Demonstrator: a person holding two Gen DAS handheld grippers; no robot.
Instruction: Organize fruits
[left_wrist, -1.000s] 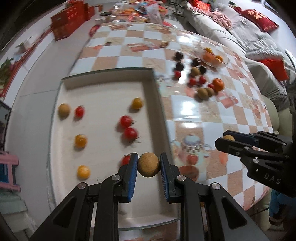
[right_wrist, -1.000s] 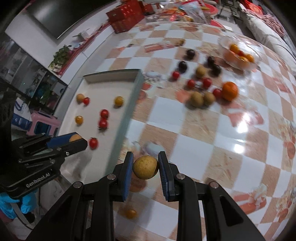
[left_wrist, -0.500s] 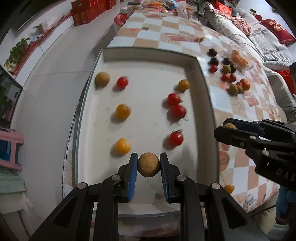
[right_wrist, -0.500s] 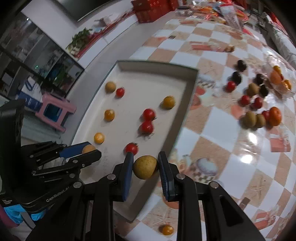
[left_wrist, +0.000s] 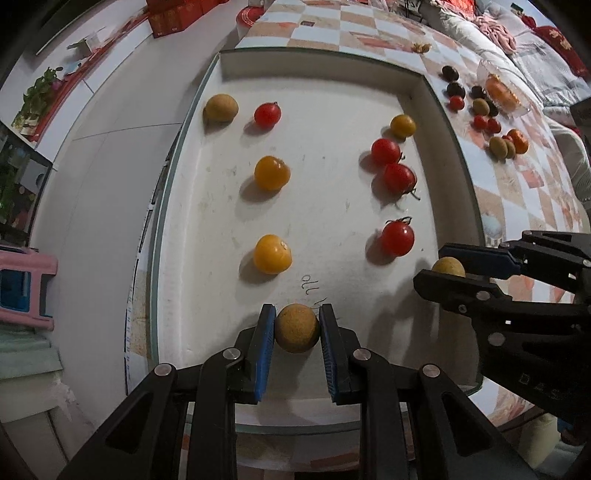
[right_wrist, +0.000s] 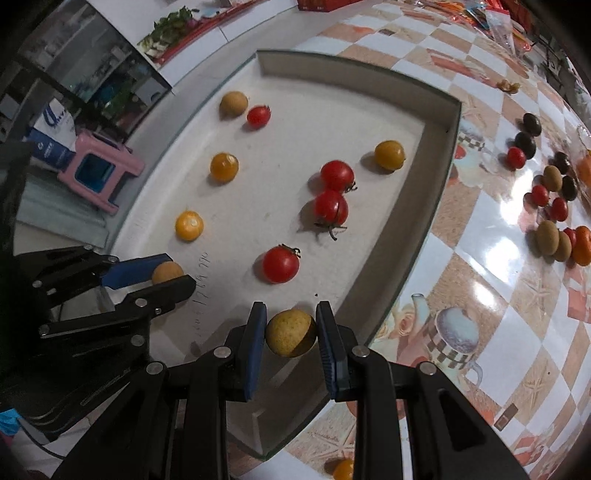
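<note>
A white tray (left_wrist: 332, 92) holds several red tomatoes, yellow fruits and one tan longan (left_wrist: 220, 108). My left gripper (left_wrist: 297, 330) is shut on a tan longan (left_wrist: 297, 328) low over the tray's near end, in line with the yellow fruits (left_wrist: 272, 254). My right gripper (right_wrist: 290, 332) is shut on a yellowish longan (right_wrist: 290, 332) over the tray's near right corner, below a red tomato (right_wrist: 280, 264). Each gripper shows in the other's view: the right one (left_wrist: 448, 267), the left one (right_wrist: 168, 273).
Loose fruit lies on the checked tablecloth beyond the tray: dark, red, olive and orange pieces (right_wrist: 554, 206). A clear bowl of oranges (left_wrist: 502, 92) stands farther back. A small orange fruit (right_wrist: 343, 469) lies off the tray's near edge. A pink stool (right_wrist: 98, 171) stands on the floor.
Both grippers have moved left from over the tablecloth to over the tray, each still holding its longan, and have come lower toward the tray's near end.
</note>
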